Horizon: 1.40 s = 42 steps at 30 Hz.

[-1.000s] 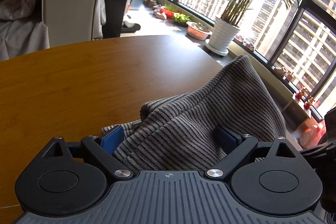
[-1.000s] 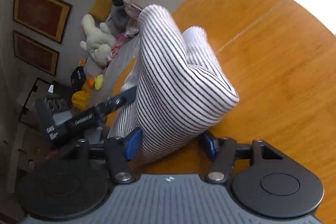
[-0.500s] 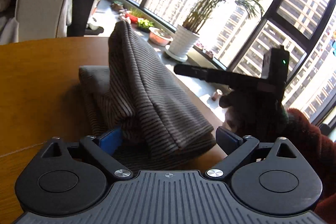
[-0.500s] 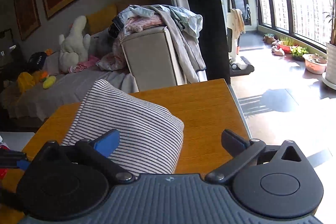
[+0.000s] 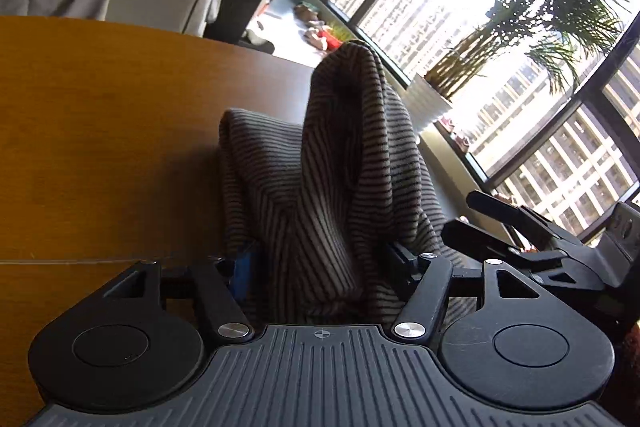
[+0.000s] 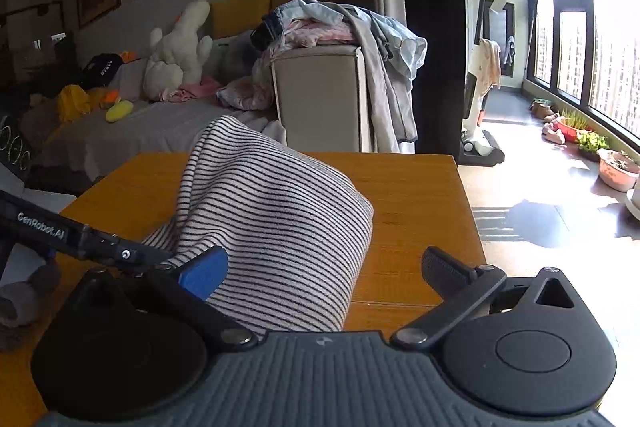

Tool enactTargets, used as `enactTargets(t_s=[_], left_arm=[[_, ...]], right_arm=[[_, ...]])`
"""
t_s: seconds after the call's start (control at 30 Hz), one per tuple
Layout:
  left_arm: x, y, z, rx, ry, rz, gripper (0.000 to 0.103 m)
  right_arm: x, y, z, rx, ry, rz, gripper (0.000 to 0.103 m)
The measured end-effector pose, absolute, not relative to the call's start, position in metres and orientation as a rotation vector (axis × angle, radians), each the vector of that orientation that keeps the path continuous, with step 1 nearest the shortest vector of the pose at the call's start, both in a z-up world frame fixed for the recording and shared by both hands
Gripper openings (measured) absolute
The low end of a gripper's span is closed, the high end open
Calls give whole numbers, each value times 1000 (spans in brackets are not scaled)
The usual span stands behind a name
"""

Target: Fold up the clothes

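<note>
A grey knit garment with thin dark stripes lies folded in a heap on the brown wooden table, one fold standing up in a peak. My left gripper has the near end of that heap between its jaws, which are closing; both pads touch the fabric. In the right wrist view the same garment lies against the blue left pad. My right gripper stands wide open, its right finger over bare wood. The right gripper also shows at the right of the left wrist view.
The table's far edge ends before a beige chair draped with clothes. A sofa with soft toys stands at the back left. Along the windows are a potted palm and small pots. The left gripper's body reaches in from the left.
The left jaws have narrowed onto the garment, whose fold now stands up between them. The right gripper rolled upright, let go of the garment and opened wide; it has since stayed put.
</note>
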<state>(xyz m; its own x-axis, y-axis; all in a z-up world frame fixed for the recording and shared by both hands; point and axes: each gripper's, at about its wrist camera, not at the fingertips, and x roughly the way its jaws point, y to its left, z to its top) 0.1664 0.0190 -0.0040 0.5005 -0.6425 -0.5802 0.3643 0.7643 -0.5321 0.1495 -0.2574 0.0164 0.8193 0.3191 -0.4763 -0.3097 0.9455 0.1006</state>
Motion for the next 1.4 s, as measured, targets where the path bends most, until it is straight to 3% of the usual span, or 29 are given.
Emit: enactTargets(t_s=[0.23, 0.33, 0.4, 0.43, 0.53, 0.57, 0.67, 0.77, 0.8, 0.87, 0.93, 0.97, 1.2, 1.27, 1.33, 1.4], left_arm=[[130, -20, -12, -333, 923, -840, 71], [121, -9, -3, -308, 865, -821, 79], [123, 11, 5, -316, 803, -709, 86], [125, 20, 8, -323, 775, -650, 86], [136, 38, 12, -347, 743, -533, 81], [141, 38, 9, -345, 753, -514, 74], [149, 33, 0, -326, 794, -494, 64], [148, 27, -8, -329, 821, -532, 60], [147, 24, -10, -333, 825, -546, 58], [146, 19, -13, -332, 832, -571, 55], [145, 16, -17, -325, 841, -600, 52], [144, 15, -18, -322, 845, -613, 50], [154, 11, -24, -333, 847, -645, 49], [153, 12, -26, -337, 843, -650, 49], [151, 13, -28, -328, 838, -649, 43], [148, 14, -29, -311, 832, -646, 44]], right_arm=[[139, -270, 31, 45, 429, 306, 103], [115, -259, 43, -32, 373, 345, 102], [94, -244, 47, -107, 333, 395, 94], [86, -235, 47, -141, 327, 418, 86], [72, -201, 34, -250, 341, 465, 85], [69, -190, 27, -301, 330, 453, 83], [69, -178, 22, -363, 296, 400, 67], [86, -178, 17, -357, 399, 386, 63], [91, -179, 12, -368, 436, 380, 57], [94, -186, 8, -345, 475, 380, 34], [98, -200, 15, -254, 500, 390, 18], [100, -205, 21, -195, 507, 403, 16], [116, -209, 42, 112, 586, 557, 14], [121, -198, 22, 102, 647, 561, 14], [115, -189, 9, 36, 614, 539, 16], [104, -185, 7, -32, 554, 532, 21]])
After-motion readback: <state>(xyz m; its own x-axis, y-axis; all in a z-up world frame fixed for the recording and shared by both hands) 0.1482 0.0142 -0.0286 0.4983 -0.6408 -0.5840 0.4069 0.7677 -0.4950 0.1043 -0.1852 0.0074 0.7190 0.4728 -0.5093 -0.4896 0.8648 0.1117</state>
